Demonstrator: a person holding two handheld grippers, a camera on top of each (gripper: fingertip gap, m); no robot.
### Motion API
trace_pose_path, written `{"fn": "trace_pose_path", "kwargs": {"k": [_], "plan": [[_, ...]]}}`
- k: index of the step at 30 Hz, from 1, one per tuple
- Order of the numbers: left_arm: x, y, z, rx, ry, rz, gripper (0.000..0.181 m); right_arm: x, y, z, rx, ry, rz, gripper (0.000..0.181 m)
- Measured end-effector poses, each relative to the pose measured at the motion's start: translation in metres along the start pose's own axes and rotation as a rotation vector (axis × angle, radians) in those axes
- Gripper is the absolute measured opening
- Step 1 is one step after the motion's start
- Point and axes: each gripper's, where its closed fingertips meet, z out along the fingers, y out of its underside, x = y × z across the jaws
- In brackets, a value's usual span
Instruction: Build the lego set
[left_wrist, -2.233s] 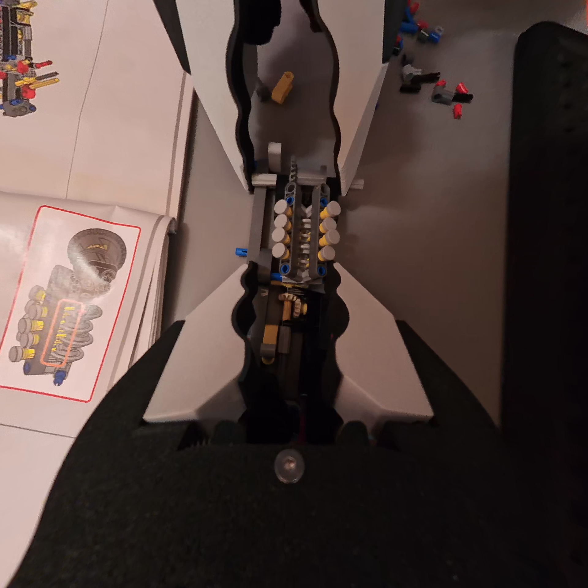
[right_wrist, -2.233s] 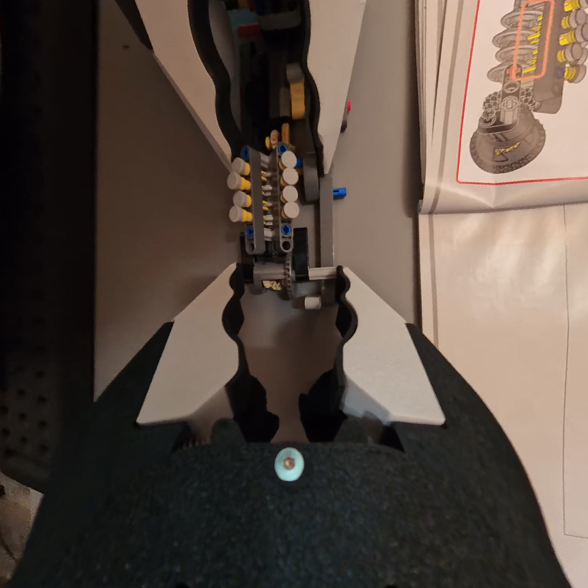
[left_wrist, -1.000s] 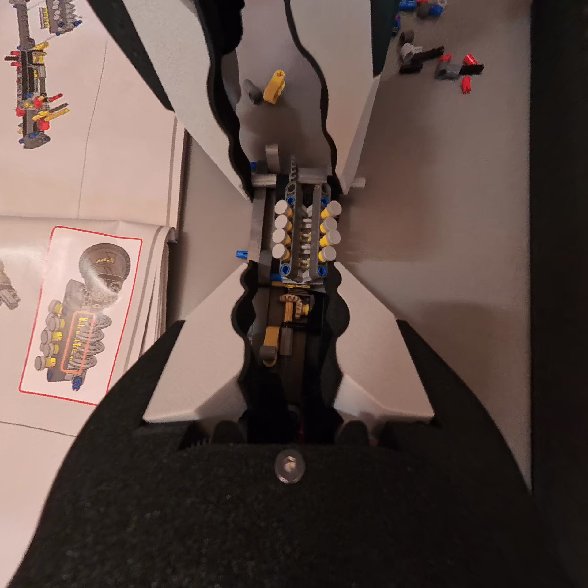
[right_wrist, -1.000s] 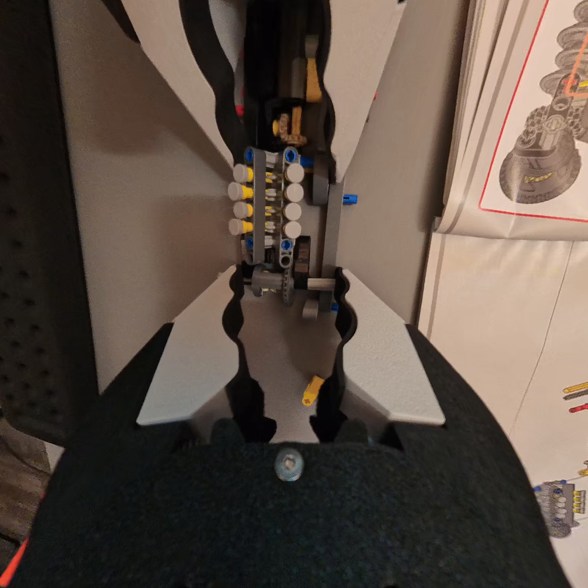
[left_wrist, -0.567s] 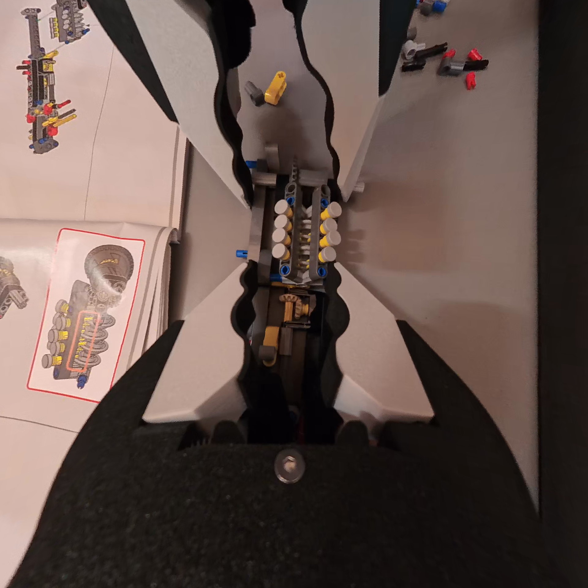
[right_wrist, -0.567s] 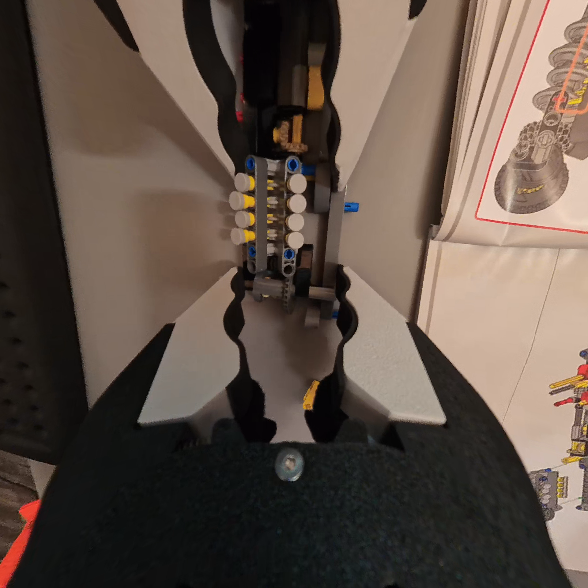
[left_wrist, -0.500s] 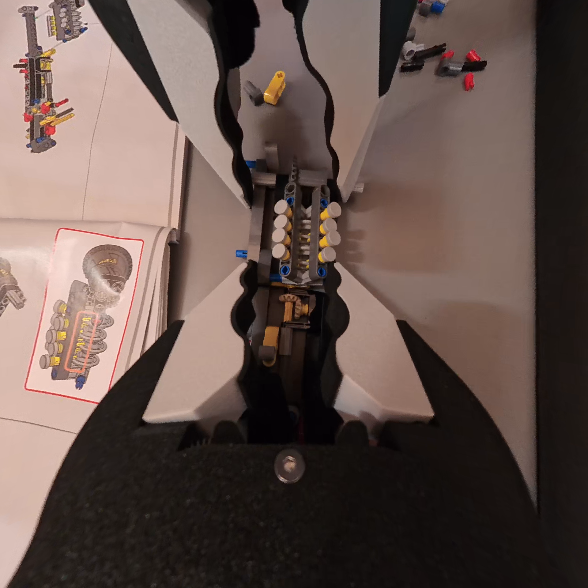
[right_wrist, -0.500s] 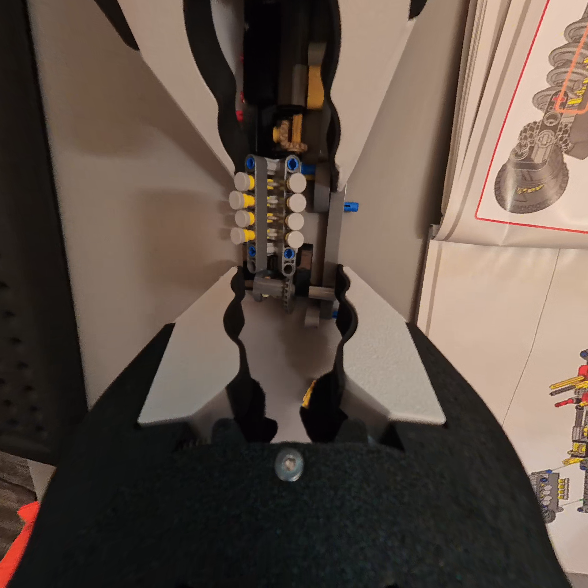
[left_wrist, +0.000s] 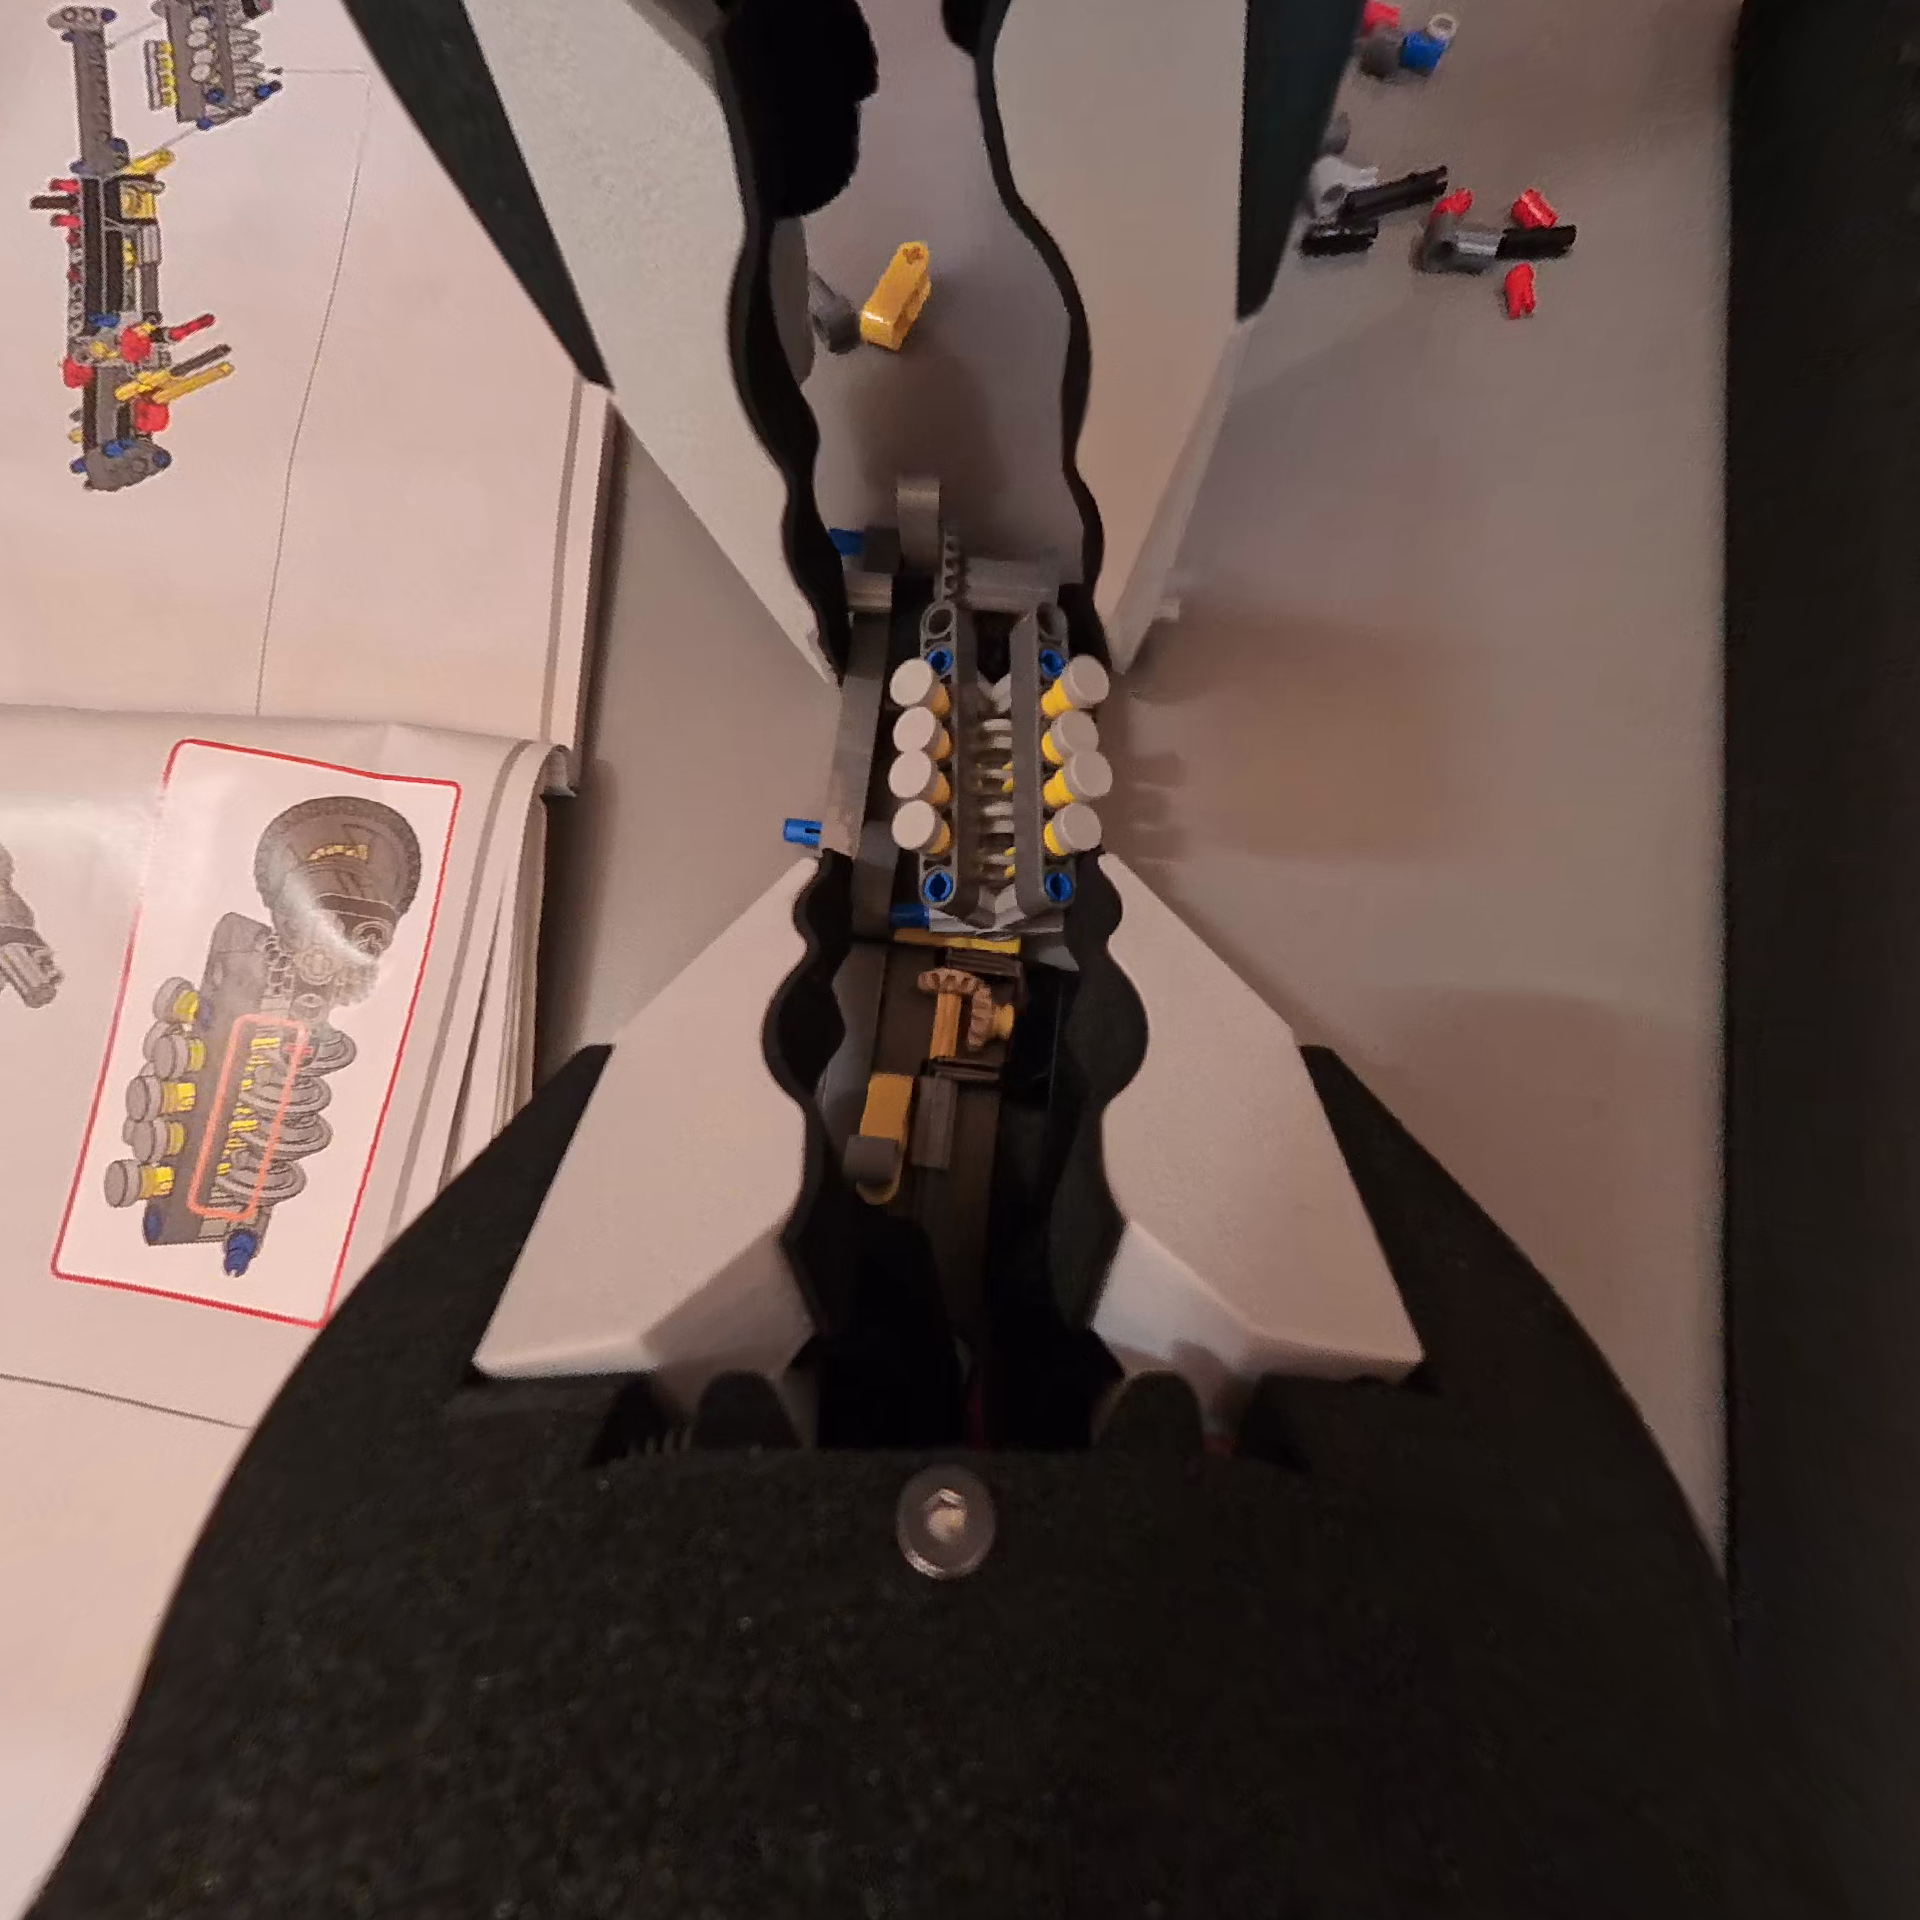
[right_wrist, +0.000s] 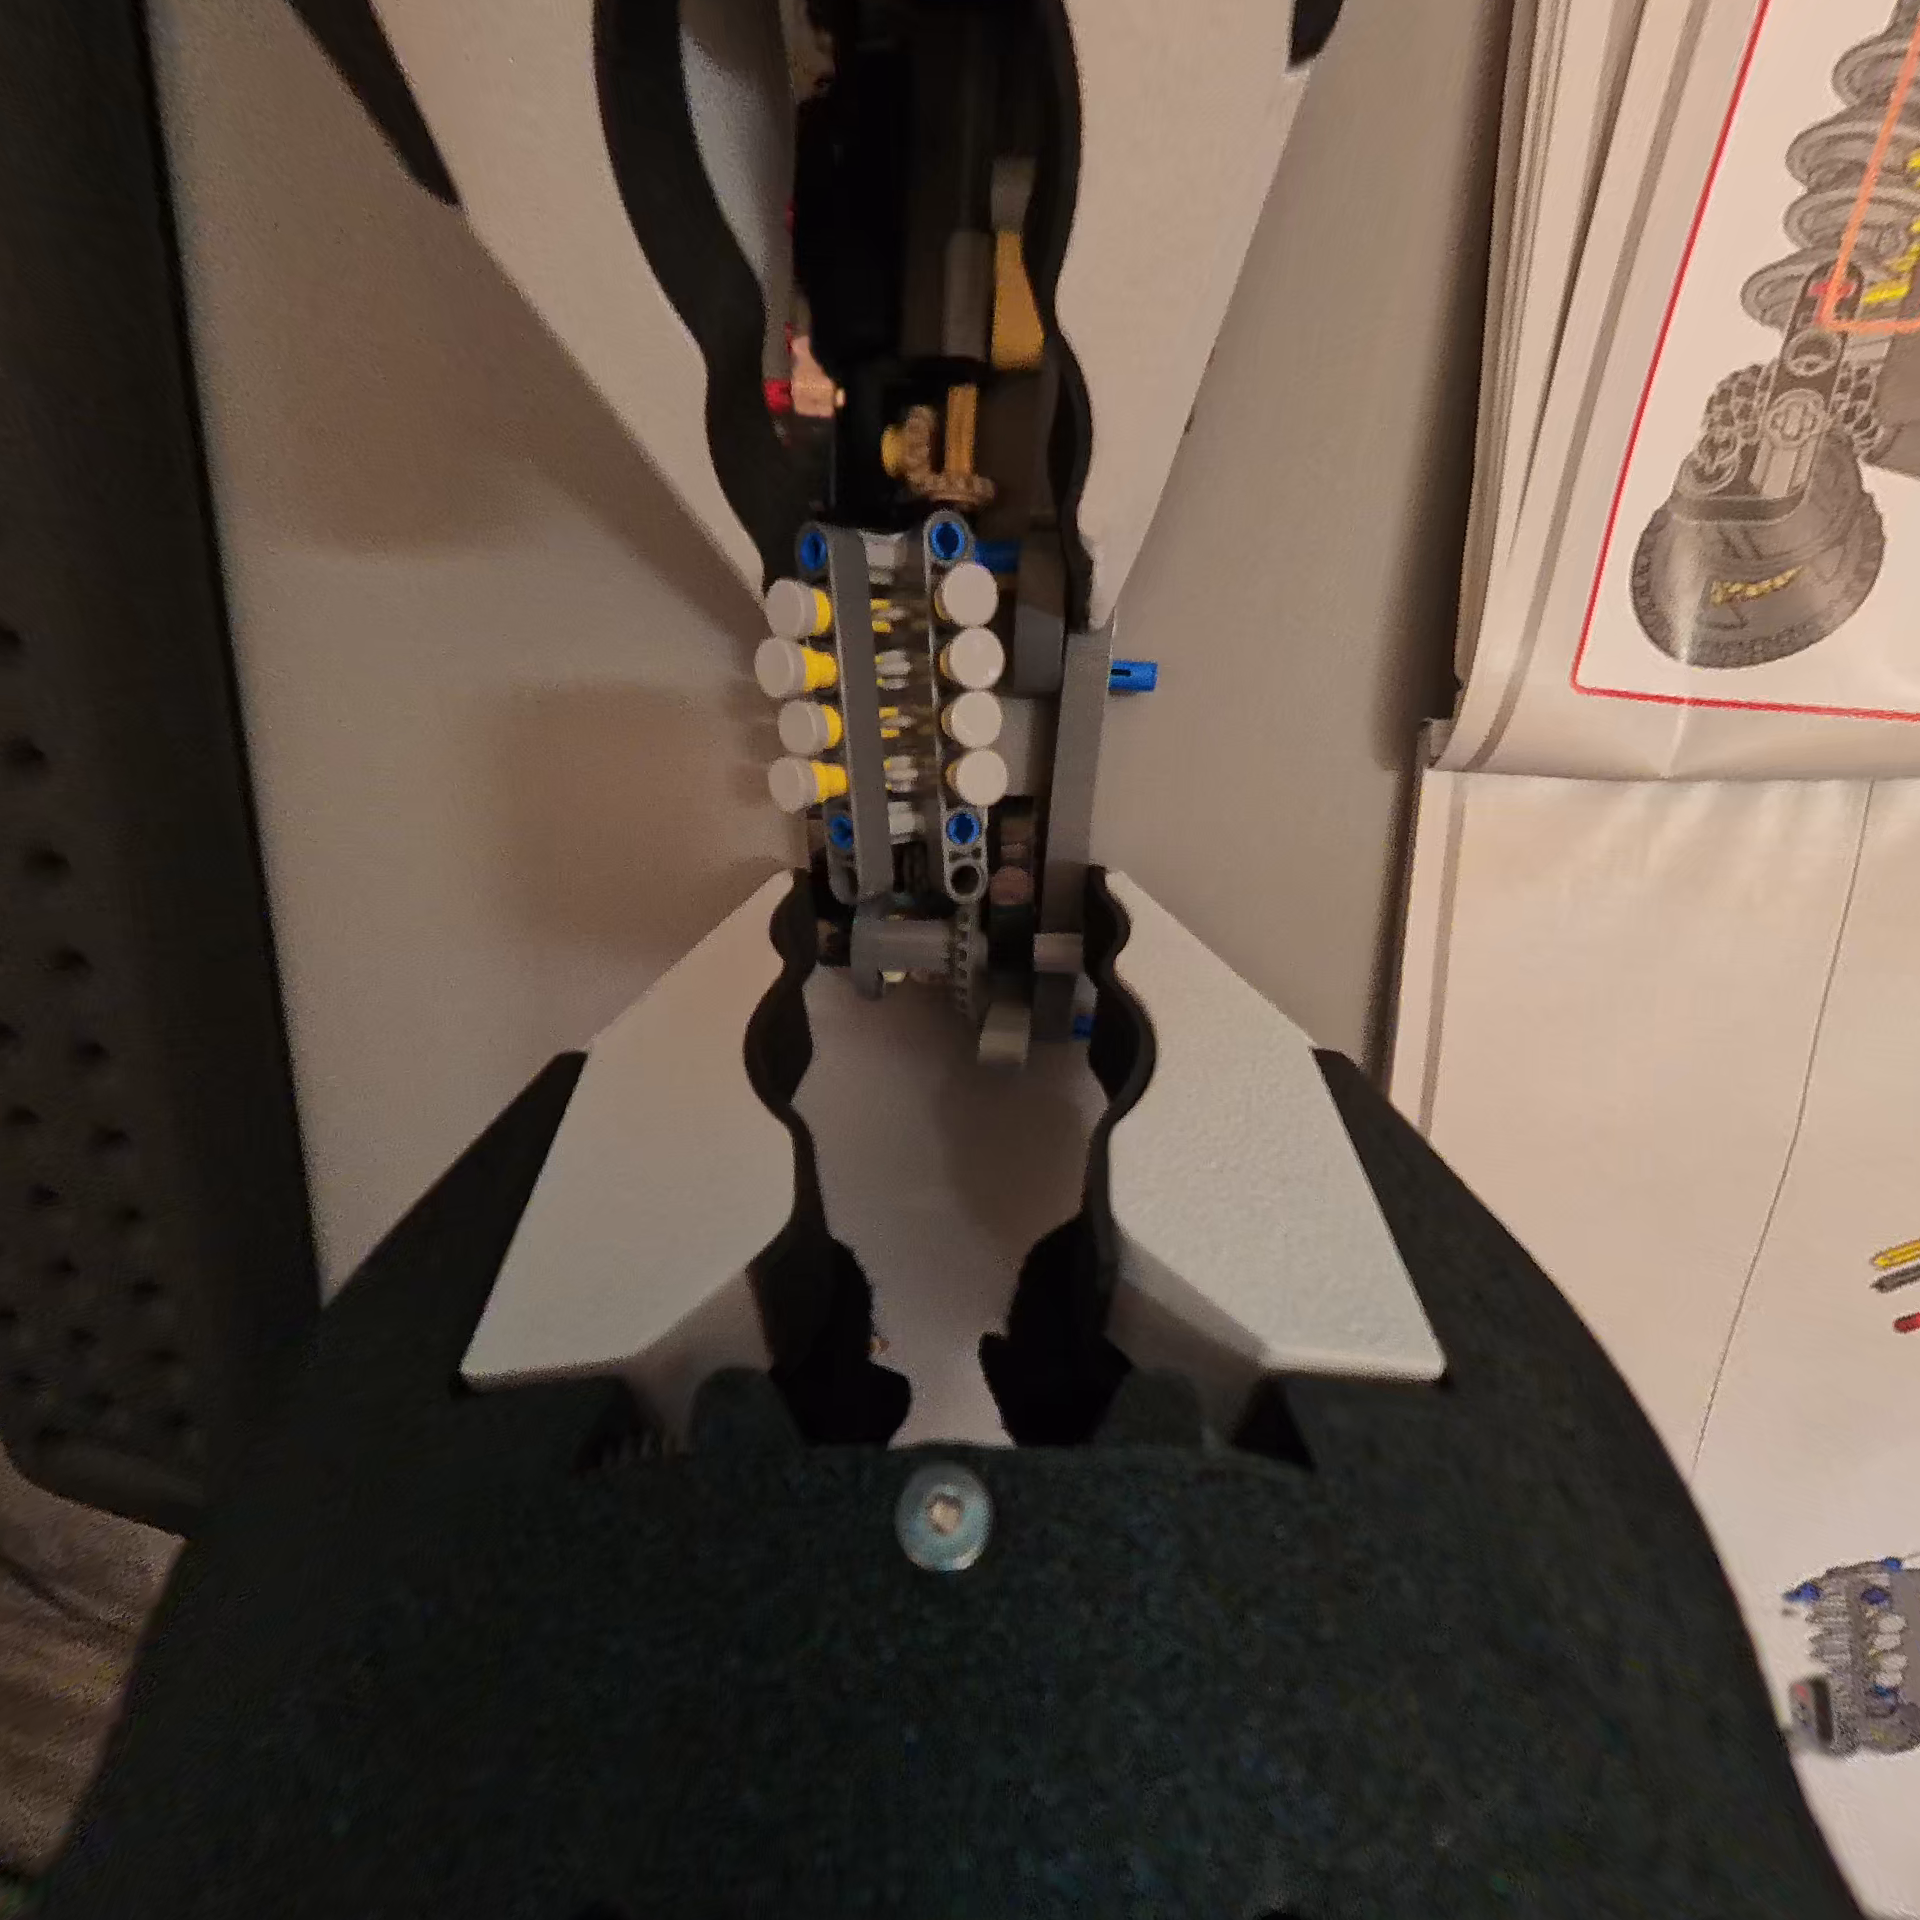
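The lego engine (left_wrist: 987, 790) lay lengthwise between the grippers, the left gripper (left_wrist: 956, 914) pinching its near end and the right gripper (right_wrist: 940, 914) pinching the opposite end.

The lego engine model (left_wrist: 987, 779), a long grey frame with two rows of four grey-capped yellow cylinders, blue pins and a tan gear behind, is held level between both sets of jaws above the surface, while a loose yellow piece (left_wrist: 896, 295) and scattered small pieces (left_wrist: 1455, 234) lie on it beyond.

lego model (left_wrist: 982, 790) rear end hidden in dark between left gripper (left_wrist: 961, 894) fingers, instruction booklet (right_wrist: 1704, 436) cut by right frame edge, loose pieces (left_wrist: 1455, 229) at worktop far corner too small to identify
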Motion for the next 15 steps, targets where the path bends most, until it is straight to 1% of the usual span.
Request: {"fn": "trace_pose_path", "kwargs": {"k": [1, 3, 4, 6, 8, 11, 13, 15], "plan": [[0.000, -0.001, 0.000, 0.003, 0.008, -0.011, 0.041, 0.000, 0.000, 0.000, -0.027, 0.008, 0.018, 0.052], [0.001, -0.002, -0.001, 0.014, 0.021, -0.018, 0.041, -0.004, -0.001, 0.000, -0.061, 0.012, 0.024, 0.061], [0.001, -0.003, -0.003, 0.027, 0.028, -0.016, 0.041, -0.004, -0.003, -0.002, -0.053, 0.026, 0.032, 0.066], [0.002, -0.008, -0.006, 0.061, 0.042, -0.016, 0.043, -0.004, -0.013, -0.010, 0.032, 0.038, 0.070, 0.070], [0.002, -0.013, -0.014, 0.098, 0.046, -0.008, 0.056, -0.003, -0.021, -0.017, 0.114, 0.056, 0.102, 0.070], [-0.005, -0.012, -0.033, 0.129, 0.045, 0.022, 0.056, -0.007, -0.033, -0.017, 0.201, 0.090, 0.074, 0.067], [-0.019, 0.002, -0.047, 0.095, 0.024, 0.013, 0.052, -0.009, -0.043, -0.013, 0.241, 0.098, 0.036, 0.067], [-0.025, 0.029, -0.054, 0.016, 0.063, -0.053, 0.062, -0.004, -0.048, -0.008, 0.240, 0.099, 0.026, 0.067]]}}
